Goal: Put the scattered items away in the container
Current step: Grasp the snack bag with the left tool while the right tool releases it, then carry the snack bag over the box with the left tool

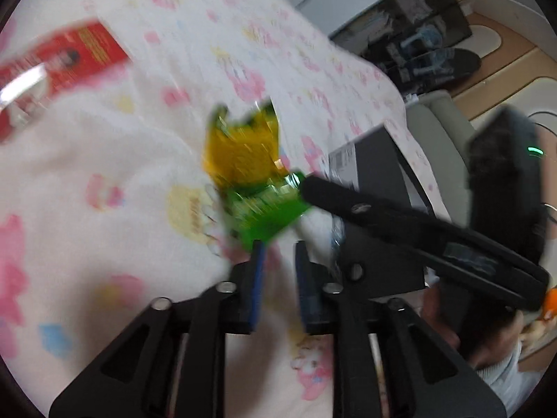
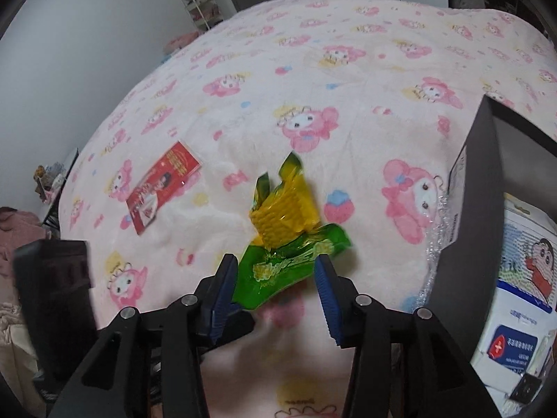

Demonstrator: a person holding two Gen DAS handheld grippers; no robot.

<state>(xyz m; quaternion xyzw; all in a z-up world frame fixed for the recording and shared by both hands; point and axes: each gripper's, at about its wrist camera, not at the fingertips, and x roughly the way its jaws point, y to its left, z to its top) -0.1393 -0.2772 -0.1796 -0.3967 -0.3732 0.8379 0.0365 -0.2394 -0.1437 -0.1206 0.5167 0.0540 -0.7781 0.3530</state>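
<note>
A green and yellow corn snack packet [image 2: 278,230] lies crumpled on the pink cartoon blanket [image 2: 313,80]. My right gripper [image 2: 275,261] stands open around the packet's green end; the left blue pad touches its edge and the right pad sits beside it. In the left wrist view the same packet [image 1: 247,170] is blurred, just ahead of my left gripper [image 1: 278,247], which is open with only blanket between its pads. One of the right gripper's fingers [image 1: 383,216] reaches in from the right to the packet. A red flat packet [image 2: 163,188] lies further left on the blanket.
A dark box [image 2: 480,181] stands at the right on the bed, with white cartoon-printed packs [image 2: 525,261] inside. The left gripper's black body [image 2: 52,296] shows at the lower left. White shelves [image 2: 200,3] stand beyond the bed by the wall.
</note>
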